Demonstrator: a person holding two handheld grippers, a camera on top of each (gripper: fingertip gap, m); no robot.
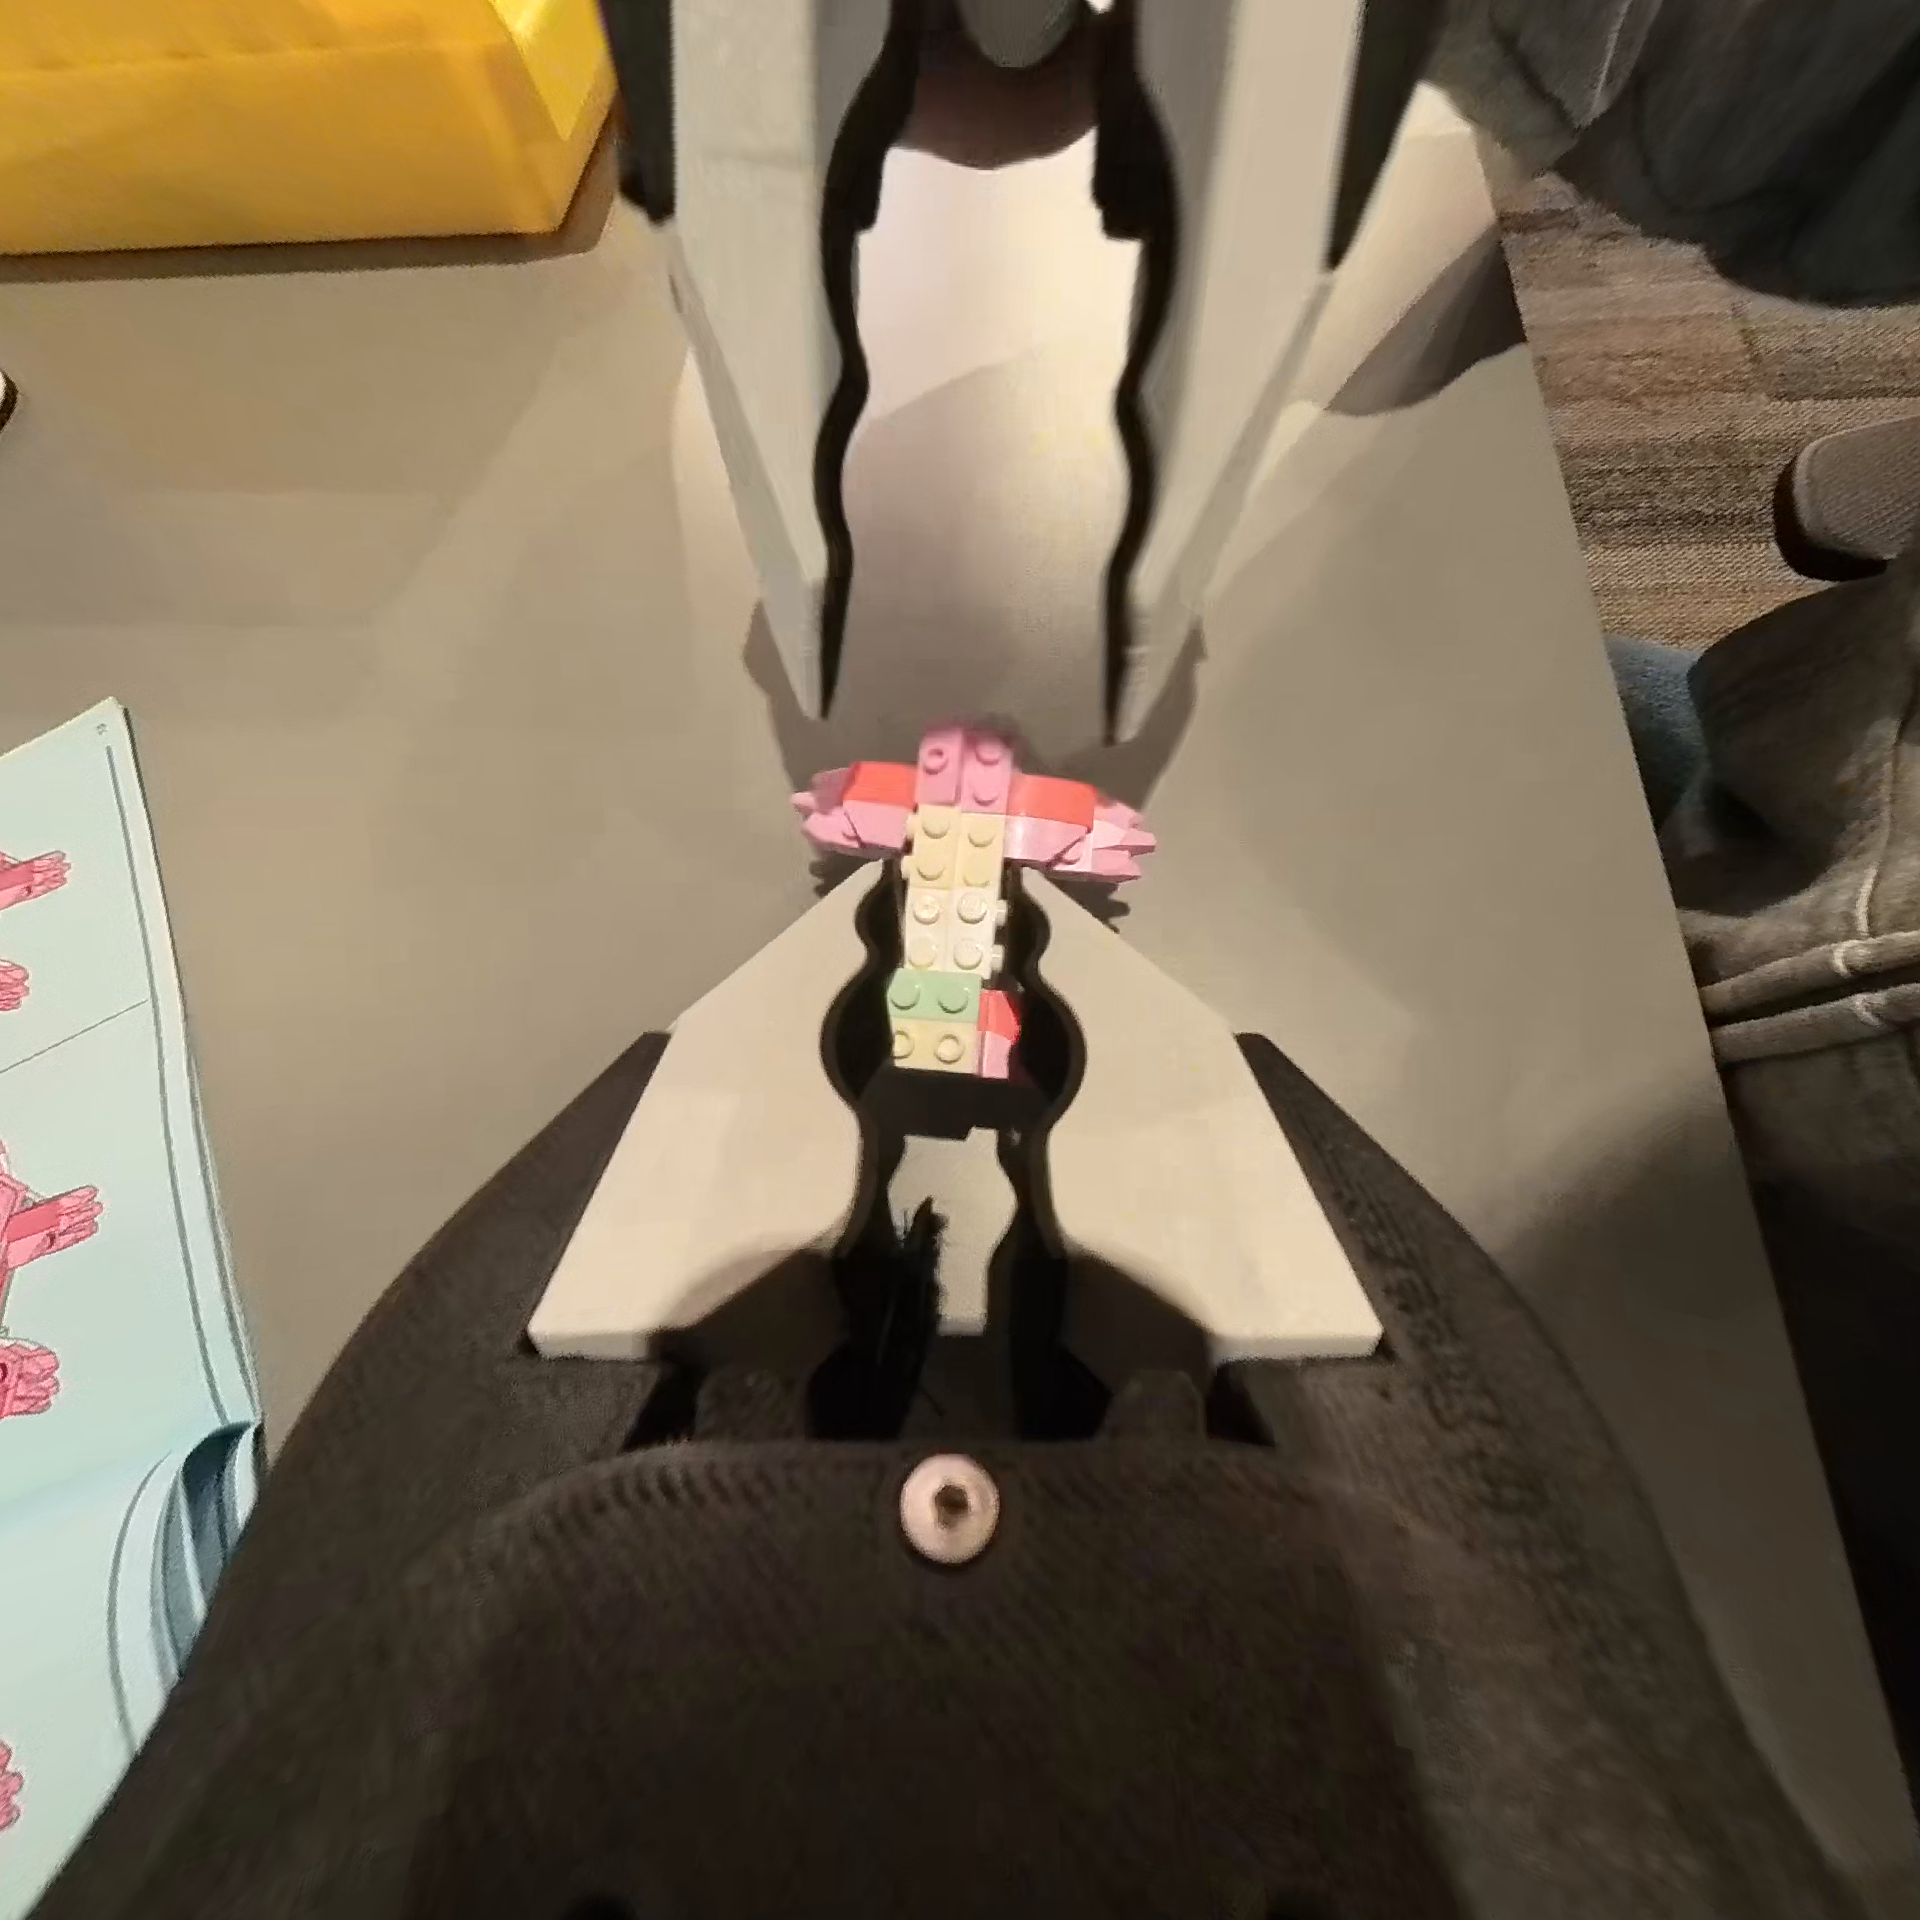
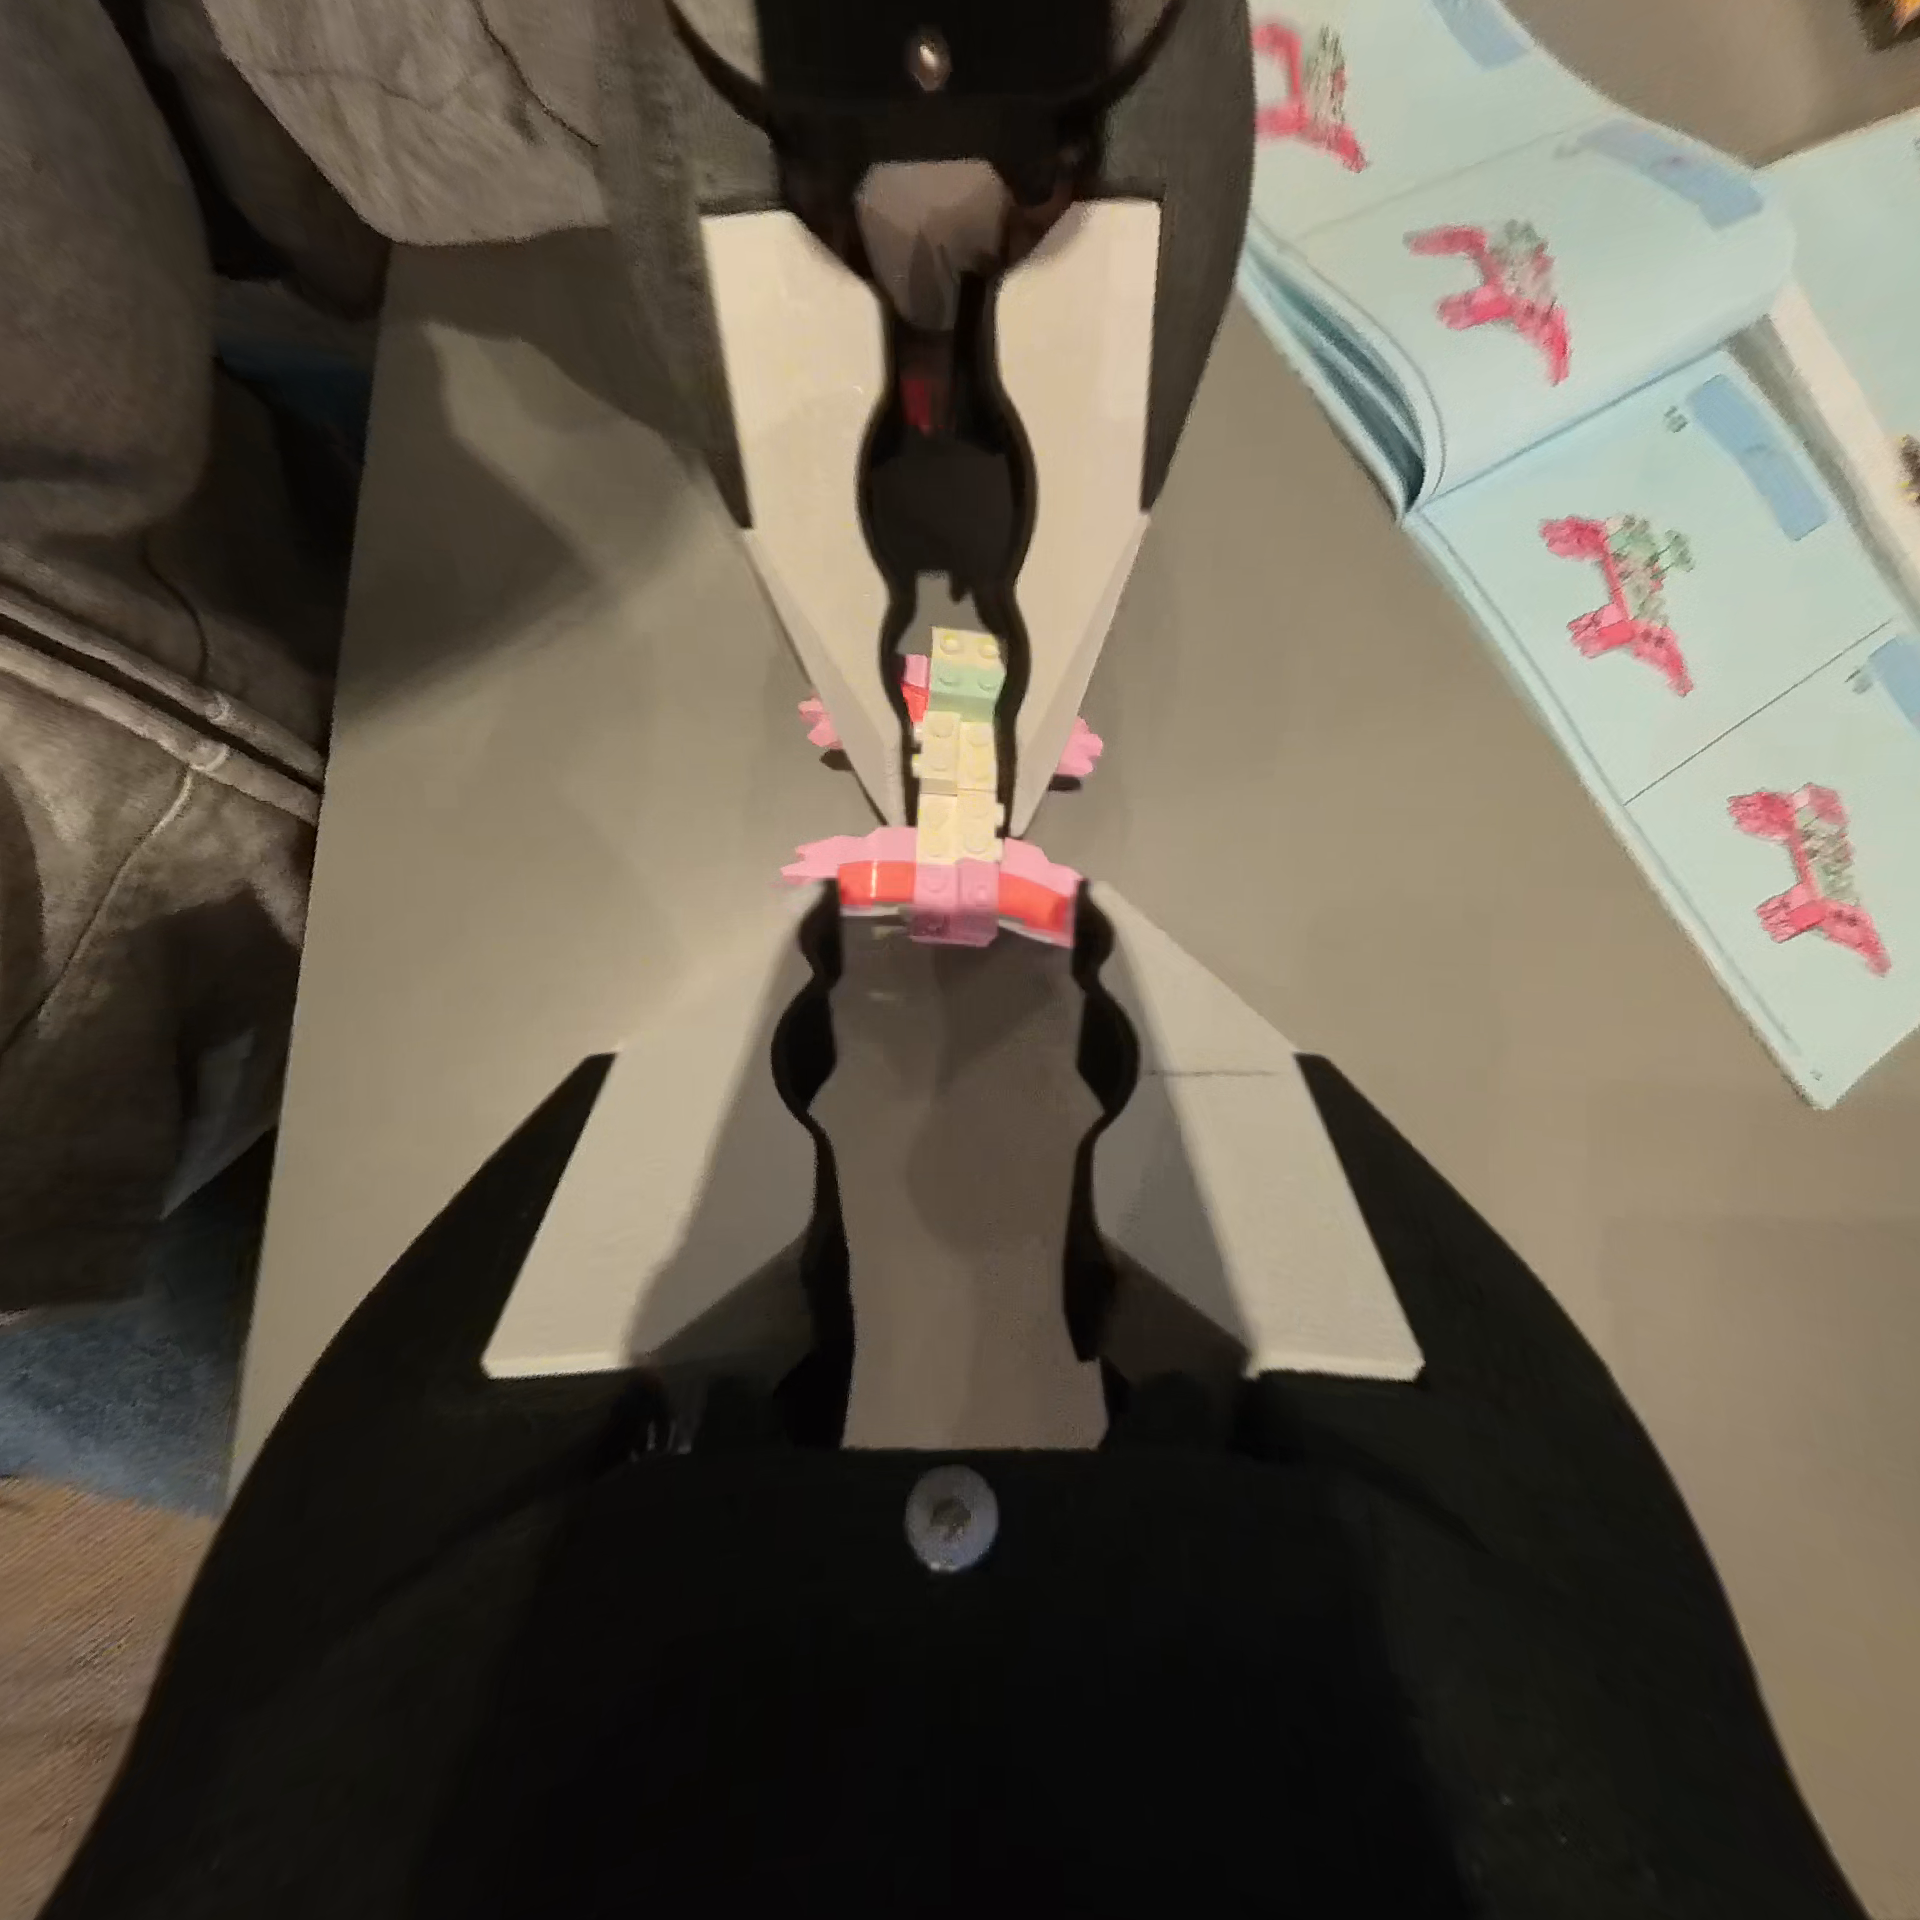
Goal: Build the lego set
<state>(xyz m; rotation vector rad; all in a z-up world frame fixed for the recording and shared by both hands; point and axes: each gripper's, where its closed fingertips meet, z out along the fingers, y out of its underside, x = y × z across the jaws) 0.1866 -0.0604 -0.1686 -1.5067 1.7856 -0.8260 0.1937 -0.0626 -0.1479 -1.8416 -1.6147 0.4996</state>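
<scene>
The left gripper [image 1: 951, 904] is clamped on the lego model [image 1: 961, 894], its two pale fingers pinched against the narrow stack of cream, white and mint-green plates; the model's pink and coral cross-piece sticks out just past the fingertips. The right gripper [image 2: 954, 904] faces it from the opposite side with its jaws spread wide; its fingertips sit at either end of the coral cross-piece, and whether they touch it cannot be told. In the right wrist view the model [image 2: 961, 774] lies between the two grippers above the grey table [image 2: 582, 727], near the table's edge where a grey garment [image 2: 135, 644] hangs beside it. An open light-blue instruction booklet [image 2: 1621, 540], printed with pink figures, lies on the table toward its far side in that view; in the left wrist view the same booklet [image 1: 94, 1195] is at the left edge, and a yellow box [image 1: 281, 114] sits at the far left corner.
</scene>
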